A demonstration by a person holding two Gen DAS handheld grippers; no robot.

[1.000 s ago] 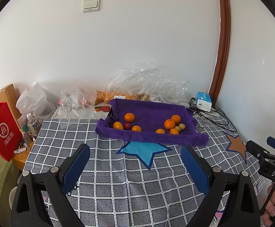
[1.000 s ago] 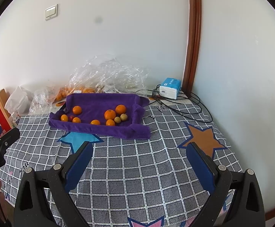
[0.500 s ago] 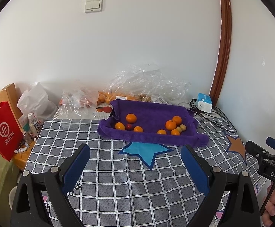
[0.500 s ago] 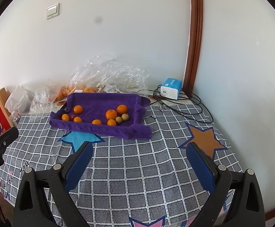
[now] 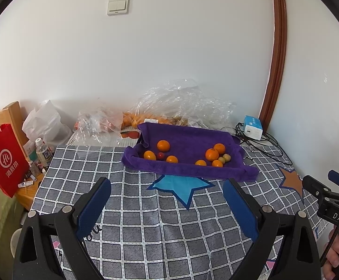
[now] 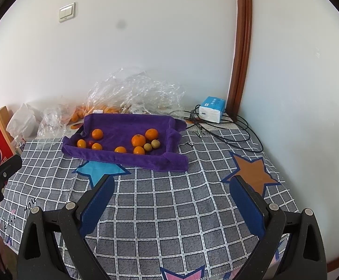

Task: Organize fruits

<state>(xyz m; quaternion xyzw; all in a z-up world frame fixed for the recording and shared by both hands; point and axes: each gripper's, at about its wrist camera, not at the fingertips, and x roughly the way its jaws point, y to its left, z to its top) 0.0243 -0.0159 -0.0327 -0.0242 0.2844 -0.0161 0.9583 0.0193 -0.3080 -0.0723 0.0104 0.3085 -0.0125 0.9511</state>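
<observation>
Oranges [image 5: 211, 154] and smaller fruits lie on a purple towel [image 5: 188, 140] at mid-frame, on the checked tabletop [image 5: 146, 210] near the wall. Left tool [image 5: 167, 204] and right tool [image 6: 172, 201] both hover at the bottom of their views, fingers spread wide apart, holding nothing.

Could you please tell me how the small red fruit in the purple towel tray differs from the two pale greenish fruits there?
The small red fruit is dark red; the two pale greenish fruits are yellow-green. The red one sits in the tray's left group, between oranges, while the greenish pair sits at the right, side by side. The red one looks slightly smaller. All lie on the purple towel and are smaller than the oranges.
</observation>
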